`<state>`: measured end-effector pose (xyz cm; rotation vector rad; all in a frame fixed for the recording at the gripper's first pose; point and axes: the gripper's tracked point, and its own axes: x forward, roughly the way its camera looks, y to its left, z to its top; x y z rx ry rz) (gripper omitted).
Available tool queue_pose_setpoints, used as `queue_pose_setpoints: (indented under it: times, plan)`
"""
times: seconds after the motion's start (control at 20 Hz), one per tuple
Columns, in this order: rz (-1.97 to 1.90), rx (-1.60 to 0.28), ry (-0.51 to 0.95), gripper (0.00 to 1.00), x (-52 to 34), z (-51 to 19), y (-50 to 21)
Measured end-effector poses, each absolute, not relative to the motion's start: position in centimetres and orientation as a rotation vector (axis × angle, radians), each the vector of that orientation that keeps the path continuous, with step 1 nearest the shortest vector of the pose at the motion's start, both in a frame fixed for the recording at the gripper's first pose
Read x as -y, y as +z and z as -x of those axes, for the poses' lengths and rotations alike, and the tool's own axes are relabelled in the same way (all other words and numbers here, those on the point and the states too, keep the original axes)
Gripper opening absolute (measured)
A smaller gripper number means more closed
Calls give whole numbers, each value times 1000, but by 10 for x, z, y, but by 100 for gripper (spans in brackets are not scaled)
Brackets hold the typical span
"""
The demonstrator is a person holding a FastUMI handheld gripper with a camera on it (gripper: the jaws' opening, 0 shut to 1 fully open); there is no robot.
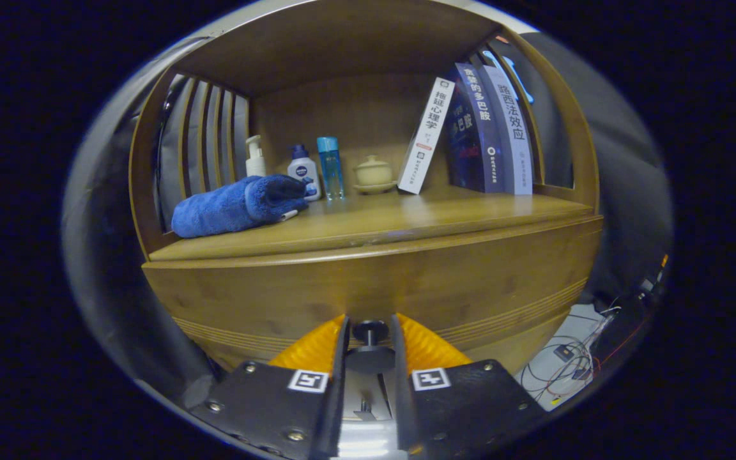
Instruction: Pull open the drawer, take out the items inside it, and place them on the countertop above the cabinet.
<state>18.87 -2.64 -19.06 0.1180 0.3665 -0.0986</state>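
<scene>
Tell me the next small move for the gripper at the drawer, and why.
Probably close the fingers on the drawer knob, then pull straight back. The gripper sits with the knob between its fingers, which flank it closely, and the drawer front looks shut under the countertop.

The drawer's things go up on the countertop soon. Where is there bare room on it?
Bare wood runs along the countertop's front, from the blue towel to below the books. The back left is crowded with bottles and a lidded cup. The gripper flanks the drawer knob.
</scene>
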Motion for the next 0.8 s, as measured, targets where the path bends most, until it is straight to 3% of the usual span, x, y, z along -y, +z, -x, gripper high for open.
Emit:
queue_pose_setpoints:
  times: [0.15, 0.8]
  plan:
    - [-114, -385, -98, 25, 26, -186, -191]
    - [-139, -383, -140, 24, 19, -111, -183]
